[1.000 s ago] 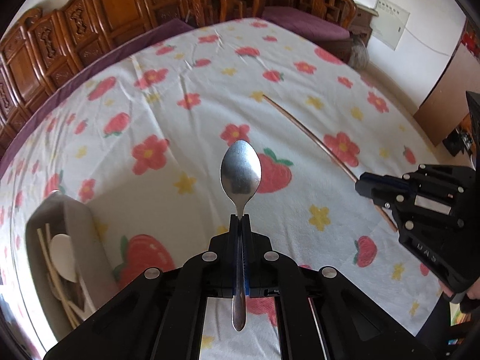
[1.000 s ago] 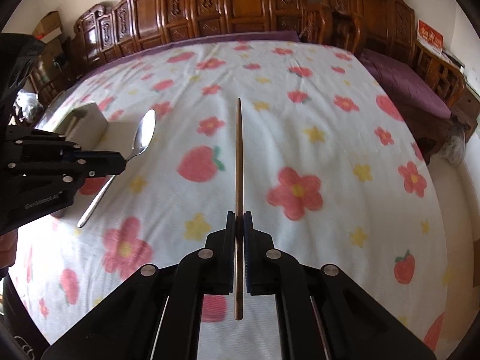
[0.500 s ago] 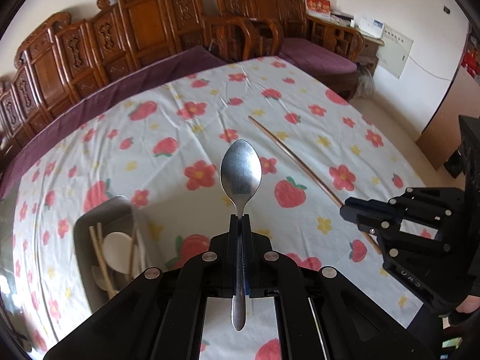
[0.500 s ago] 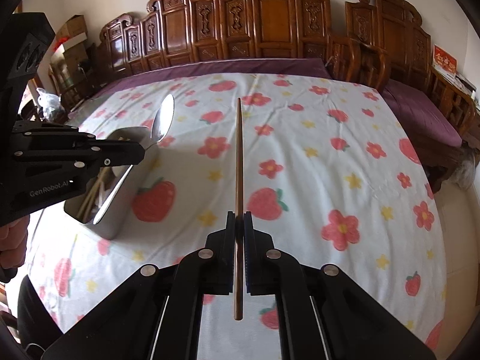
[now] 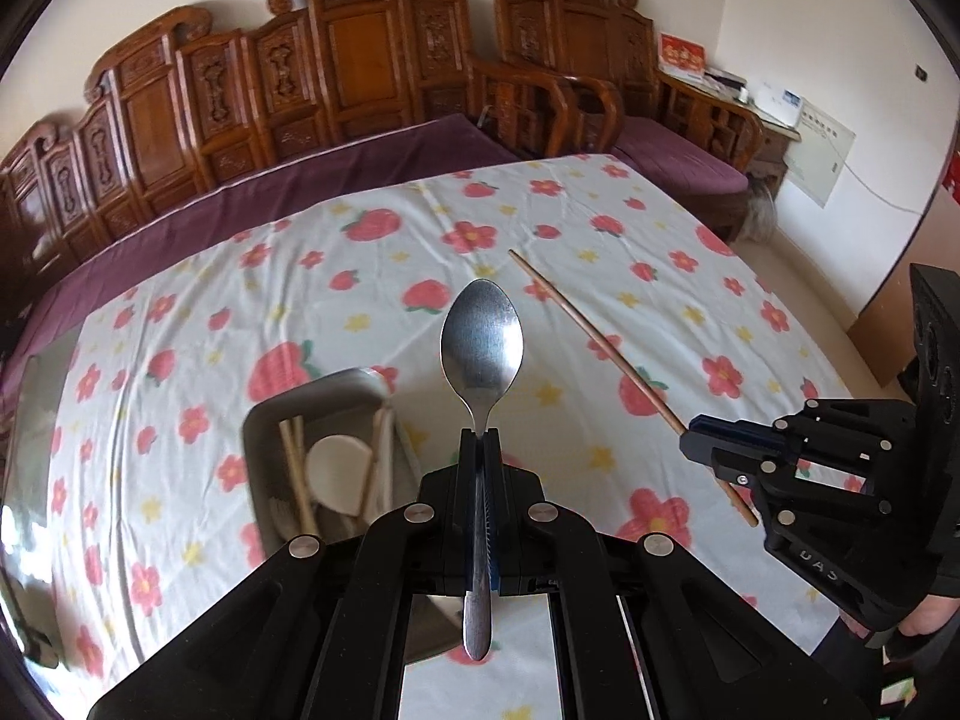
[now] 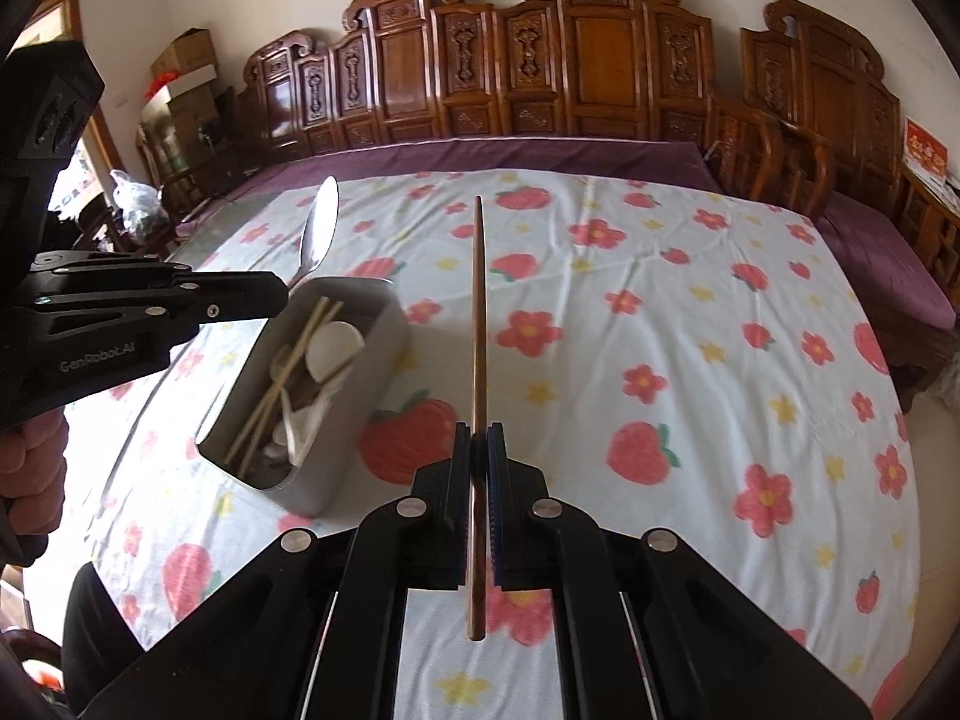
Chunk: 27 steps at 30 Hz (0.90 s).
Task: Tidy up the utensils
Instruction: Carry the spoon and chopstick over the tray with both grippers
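My left gripper (image 5: 480, 435) is shut on the handle of a metal spoon (image 5: 482, 342), its bowl pointing away, held in the air just right of a grey metal utensil box (image 5: 264, 420). The box holds wooden chopsticks and white spoons. My right gripper (image 6: 478, 429) is shut on a long wooden chopstick (image 6: 477, 312) that sticks out forward above the flowered tablecloth (image 6: 690, 330). In the right wrist view the utensil box (image 6: 354, 414) lies to the left, with the left gripper (image 6: 279, 297) and the spoon (image 6: 319, 228) above its far end. The chopstick (image 5: 594, 342) and right gripper (image 5: 690, 438) show at the left wrist view's right.
The table carries a white cloth printed with red flowers and strawberries. Carved wooden chairs (image 6: 600, 60) with purple cushions stand along its far side and right side. A person's hand (image 6: 30, 468) grips the left tool at the left edge.
Both grippers have risen and drawn back, so more of the table and chairs shows. The utensil box has come further into view beneath the spoon. Spoon and chopstick stay clamped.
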Motion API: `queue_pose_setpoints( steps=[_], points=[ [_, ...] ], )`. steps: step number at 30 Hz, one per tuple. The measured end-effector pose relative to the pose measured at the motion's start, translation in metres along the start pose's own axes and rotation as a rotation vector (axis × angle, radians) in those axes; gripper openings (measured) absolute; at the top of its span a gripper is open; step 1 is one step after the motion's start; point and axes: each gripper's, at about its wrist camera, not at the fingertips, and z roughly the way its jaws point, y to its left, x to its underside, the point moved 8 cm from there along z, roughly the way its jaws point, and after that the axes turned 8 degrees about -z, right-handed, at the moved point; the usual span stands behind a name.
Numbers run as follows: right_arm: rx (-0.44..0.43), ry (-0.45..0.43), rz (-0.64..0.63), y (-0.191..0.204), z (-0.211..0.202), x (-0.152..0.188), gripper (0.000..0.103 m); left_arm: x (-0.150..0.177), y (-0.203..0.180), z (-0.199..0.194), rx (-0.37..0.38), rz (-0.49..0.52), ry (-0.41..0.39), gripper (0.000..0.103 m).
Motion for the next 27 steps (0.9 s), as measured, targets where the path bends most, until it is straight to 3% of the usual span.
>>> queue_pose_setpoints(
  steps=[14, 27],
  points=[
    [-0.078, -0.007, -0.057, 0.060, 0.009, -0.022, 0.006, 0.025, 0.082, 0.017, -0.067, -0.131, 0.045, 0.002],
    [-0.098, 0.008, -0.064, 0.072, 0.014, -0.022, 0.006, 0.048, 0.114, 0.060, -0.083, -0.211, 0.117, 0.002]
  ],
)
